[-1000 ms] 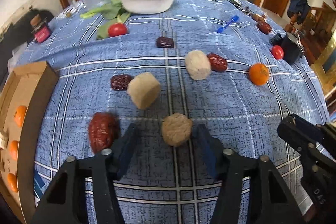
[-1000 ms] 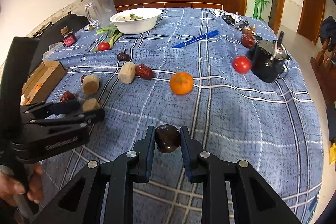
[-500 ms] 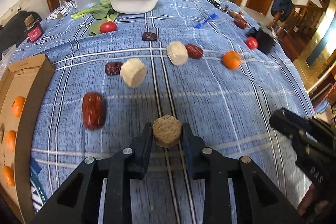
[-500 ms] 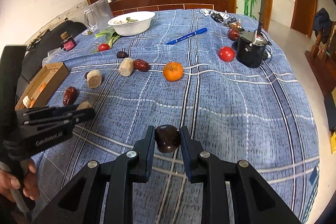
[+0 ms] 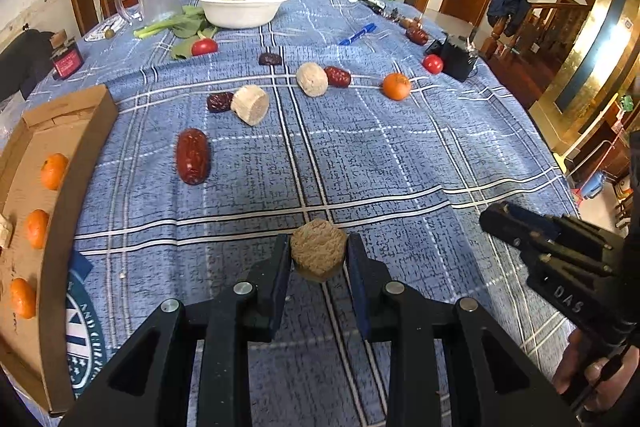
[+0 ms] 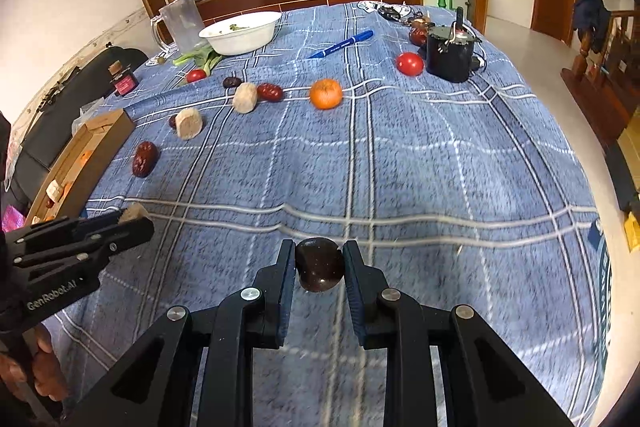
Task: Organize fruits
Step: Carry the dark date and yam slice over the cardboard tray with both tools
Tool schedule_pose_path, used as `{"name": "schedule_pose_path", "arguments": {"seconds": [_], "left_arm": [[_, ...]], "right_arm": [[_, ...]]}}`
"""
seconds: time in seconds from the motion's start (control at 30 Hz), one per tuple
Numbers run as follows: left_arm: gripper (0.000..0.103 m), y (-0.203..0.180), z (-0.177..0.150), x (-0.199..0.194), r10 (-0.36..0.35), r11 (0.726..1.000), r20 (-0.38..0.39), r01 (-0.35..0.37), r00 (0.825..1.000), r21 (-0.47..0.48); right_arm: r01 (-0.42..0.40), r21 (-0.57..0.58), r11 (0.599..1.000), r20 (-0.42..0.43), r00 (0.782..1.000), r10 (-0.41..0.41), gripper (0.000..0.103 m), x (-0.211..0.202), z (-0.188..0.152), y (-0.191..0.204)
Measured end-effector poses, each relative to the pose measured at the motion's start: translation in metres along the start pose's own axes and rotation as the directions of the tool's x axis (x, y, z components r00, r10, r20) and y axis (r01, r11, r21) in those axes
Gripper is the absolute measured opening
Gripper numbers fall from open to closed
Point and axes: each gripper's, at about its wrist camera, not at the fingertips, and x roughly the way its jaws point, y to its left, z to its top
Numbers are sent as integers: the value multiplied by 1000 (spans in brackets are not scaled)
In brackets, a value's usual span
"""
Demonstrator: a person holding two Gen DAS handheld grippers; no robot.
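While both tools hang above the blue checked tablecloth (image 5: 400,163):
Left gripper (image 5: 319,259): pinches a tan cake-like round (image 5: 319,250) (clear of the cloth).
Right gripper (image 6: 319,264): clamps a dark brown fruit (image 6: 319,263).
Cardboard box (image 5: 86,147): at the left edge, tangerines (image 5: 53,171) inside.
Loose tangerine (image 6: 326,93): mid-table.
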Motion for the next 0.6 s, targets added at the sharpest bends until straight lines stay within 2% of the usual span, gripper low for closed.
{"name": "schedule_pose_path", "arguments": {"seconds": [0.3,0.6], "left_arm": [[27,25,4,-31,10,1000,66,-10,998,-4],[27,69,4,-58,45,998,117,-39,992,-53]], "right_arm": [[15,-16,1000,-15,1000,-15,26,-2,-4,31],[-6,-107,994,-13,1000,4,26,3,9,84]]}}
